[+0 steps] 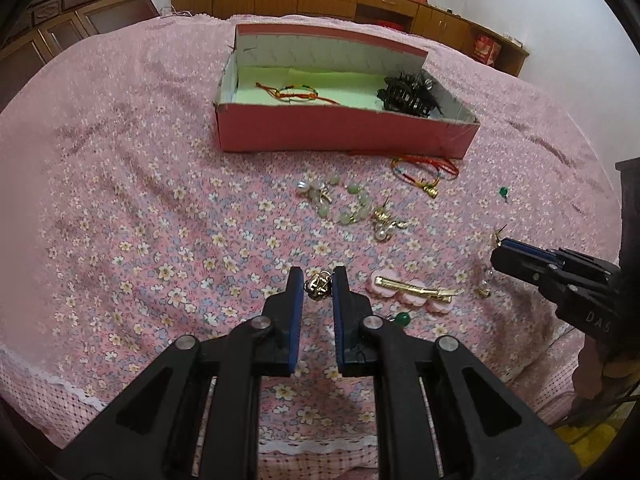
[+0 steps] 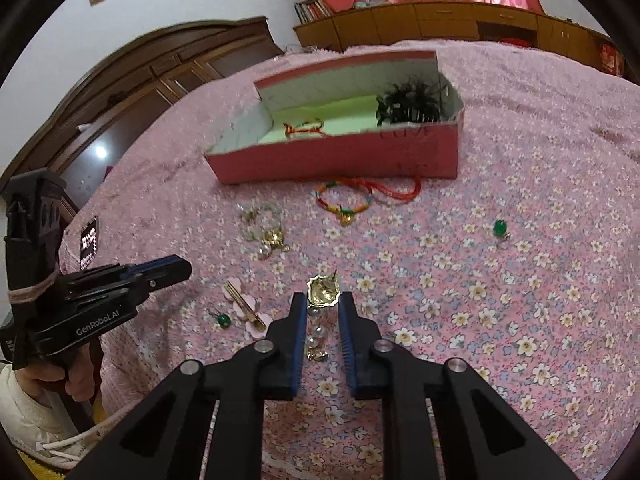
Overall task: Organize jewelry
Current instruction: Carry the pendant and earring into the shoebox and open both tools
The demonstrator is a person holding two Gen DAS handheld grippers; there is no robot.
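A pink open box (image 1: 340, 132) (image 2: 340, 156) sits on the bed and holds a red string bracelet (image 1: 298, 94) and a black hair claw (image 1: 408, 92). My left gripper (image 1: 316, 278) is open, its fingertips either side of a small gold charm (image 1: 318, 286) on the bedspread. My right gripper (image 2: 323, 300) is open around a gold and pearl earring (image 2: 322, 292); it also shows in the left wrist view (image 1: 500, 254). Loose on the bed lie a jade bead bracelet (image 1: 352, 204), a red and yellow string bracelet (image 2: 352, 196) and a pink hair clip (image 1: 412, 290).
A green bead earring (image 2: 499, 229) lies to the right, another (image 2: 222, 320) by the hair clip. A pearl brooch (image 1: 384, 226) lies mid-bed. The floral bedspread's front edge (image 1: 160, 412) is close below me. Wooden cabinets (image 1: 360, 0) stand behind the bed.
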